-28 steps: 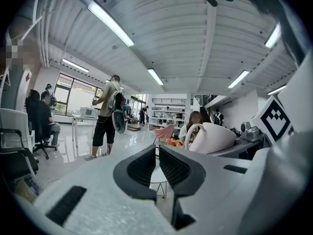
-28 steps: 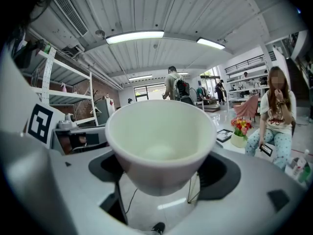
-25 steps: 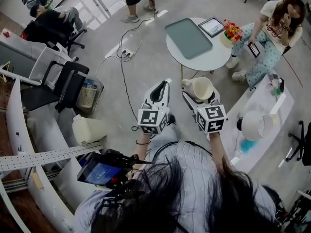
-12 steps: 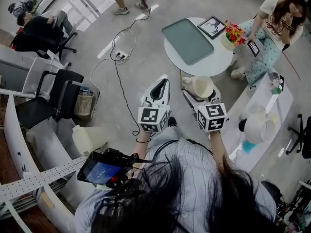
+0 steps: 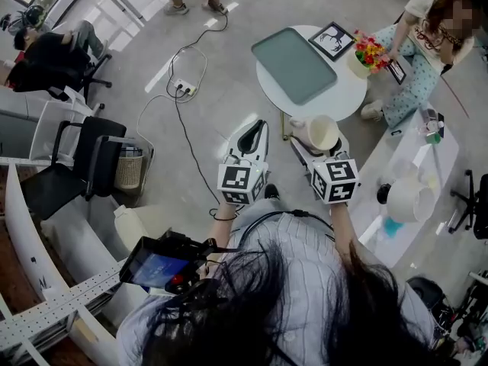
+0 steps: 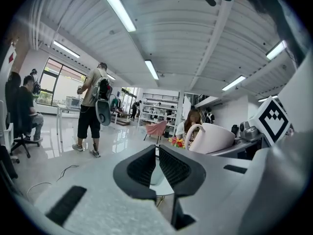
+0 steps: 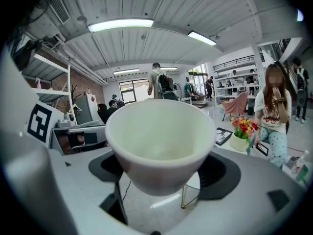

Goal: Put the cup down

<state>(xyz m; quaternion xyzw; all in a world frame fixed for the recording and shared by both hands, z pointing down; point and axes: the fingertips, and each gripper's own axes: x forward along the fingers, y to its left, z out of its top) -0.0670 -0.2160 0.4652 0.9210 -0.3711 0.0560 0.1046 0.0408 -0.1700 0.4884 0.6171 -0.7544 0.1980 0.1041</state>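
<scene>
Right gripper [image 7: 164,171] with its two jaws spread round a white cup [image 7: 161,136], the dark pads pressing the lower wall from either side, so that the cup is pinched and carried clear of any surface. The cup's long axis runs close to upright, base down between the jaws and mouth upward; the head view and the right gripper view both look into the bare bowl. The handle [image 6: 193,135] projects sideways toward the left gripper [image 6: 157,153], as the left gripper view shows. The left gripper is held level just beside the right one, its jaws pressed together with only a thin slit showing and nothing between them. In the head view the cup hangs over the floor, near the nearer edge of a round white table [image 5: 345,90] that bears a grey tray [image 5: 293,63], a framed picture [image 5: 333,40] and a pot of flowers [image 5: 365,50].
</scene>
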